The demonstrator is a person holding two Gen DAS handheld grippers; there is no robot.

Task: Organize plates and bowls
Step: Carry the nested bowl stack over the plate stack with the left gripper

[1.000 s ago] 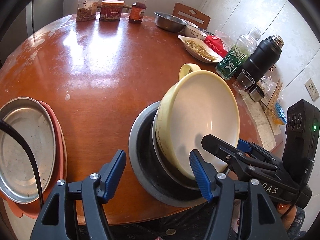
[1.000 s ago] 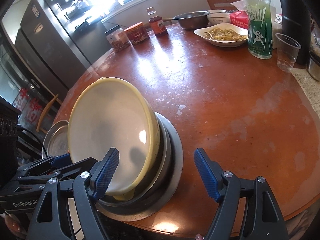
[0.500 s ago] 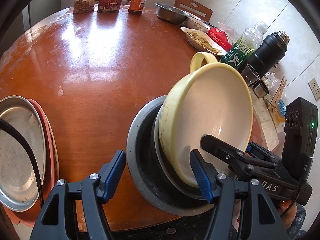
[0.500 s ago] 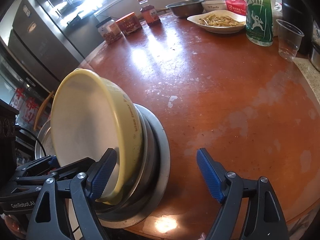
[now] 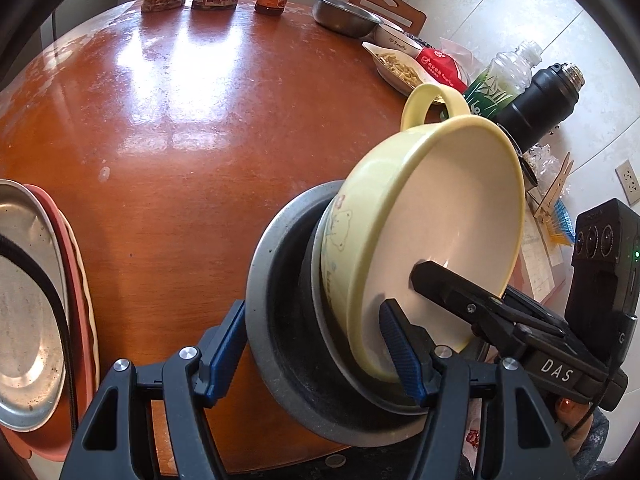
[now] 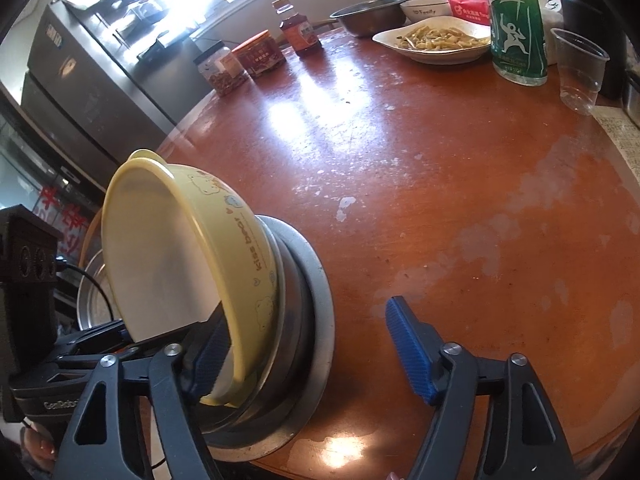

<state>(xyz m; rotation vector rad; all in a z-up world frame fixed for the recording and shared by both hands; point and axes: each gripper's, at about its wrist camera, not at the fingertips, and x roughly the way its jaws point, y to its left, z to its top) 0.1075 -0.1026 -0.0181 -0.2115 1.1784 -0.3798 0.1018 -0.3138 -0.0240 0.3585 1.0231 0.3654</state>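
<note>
Seen from the left claw (image 5: pixel 312 354), the yellow bowl (image 5: pixel 432 232) shows its white inside and the loop handle (image 5: pixel 434 100) at its top. The right view shows instead its outer wall, with bear drawings and the words "kiss bear". The bowl is tipped steeply on edge in a stack of grey dishes (image 5: pixel 280 320) at the near edge of the table (image 5: pixel 180 140). Its mouth faces the left claw's right side, and its base leans into the stack. The line from its low rim to the handle runs up and away from both claws. The left claw is about half open. Its left pad is at the outer rim of the grey dishes and its right pad is in front of the bowl's low rim, but I cannot tell whether the pads press. The right claw (image 6: pixel 310 350) has just been closing but is still open. Its left pad is inside the bowl's low rim and its right pad is well clear over bare table, with the bowl wall and the stack between them. Only the left view shows the metal plate (image 5: pixel 28 280) resting on a red plate (image 5: pixel 84 280), well off that claw's left.
</note>
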